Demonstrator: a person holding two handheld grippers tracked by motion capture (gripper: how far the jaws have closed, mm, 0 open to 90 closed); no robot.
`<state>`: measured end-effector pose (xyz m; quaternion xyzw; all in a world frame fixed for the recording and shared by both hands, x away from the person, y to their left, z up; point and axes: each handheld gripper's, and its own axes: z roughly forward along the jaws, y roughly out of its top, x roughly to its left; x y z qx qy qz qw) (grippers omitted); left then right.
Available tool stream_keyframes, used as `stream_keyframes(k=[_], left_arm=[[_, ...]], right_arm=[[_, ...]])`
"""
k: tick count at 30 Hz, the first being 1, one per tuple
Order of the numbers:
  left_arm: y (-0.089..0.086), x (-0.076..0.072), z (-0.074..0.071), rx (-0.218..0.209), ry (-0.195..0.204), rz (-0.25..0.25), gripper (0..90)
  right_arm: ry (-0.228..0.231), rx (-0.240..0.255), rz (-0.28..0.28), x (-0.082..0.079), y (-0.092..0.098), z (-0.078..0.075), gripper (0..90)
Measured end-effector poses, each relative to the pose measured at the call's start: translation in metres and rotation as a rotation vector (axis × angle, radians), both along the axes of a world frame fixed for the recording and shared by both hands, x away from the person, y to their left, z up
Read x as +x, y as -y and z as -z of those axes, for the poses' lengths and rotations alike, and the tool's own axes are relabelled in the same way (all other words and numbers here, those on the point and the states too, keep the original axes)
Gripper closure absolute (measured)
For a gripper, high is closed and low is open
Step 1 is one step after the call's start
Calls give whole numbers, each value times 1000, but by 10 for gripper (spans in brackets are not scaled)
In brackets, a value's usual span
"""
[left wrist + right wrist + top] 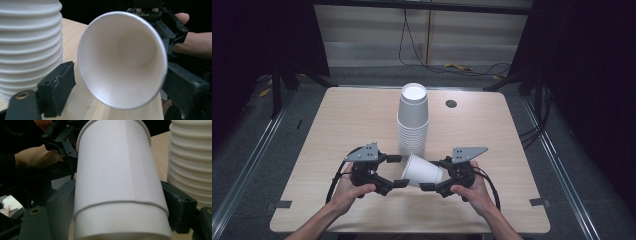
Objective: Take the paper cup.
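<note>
While the single paper cup (422, 171) lies sideways in the air between both grippers, just in front of the cup stack (413, 122), the separation looks done and placement remains. Right gripper (432, 184): jaws clamped on the cup's base end. Left gripper (398, 171): jaws spread either side of the rim, apart from it. Cup: plain white, rolled rim, side seam, empty, undented. Stack: upright on the wooden surface (337, 125).
</note>
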<state>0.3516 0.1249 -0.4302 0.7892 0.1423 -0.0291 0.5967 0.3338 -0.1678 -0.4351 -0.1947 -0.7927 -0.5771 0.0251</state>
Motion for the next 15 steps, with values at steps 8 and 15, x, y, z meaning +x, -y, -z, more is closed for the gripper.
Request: stream_keyframes(k=[8,15], left_arm=[[5,0,4,-6,15,51,33],[8,-1,5,-8,21,92,41]], right_arm=[[9,-10,-40,-3,-7,-1,223],[22,-18,-67,-6,-13,-2,223]])
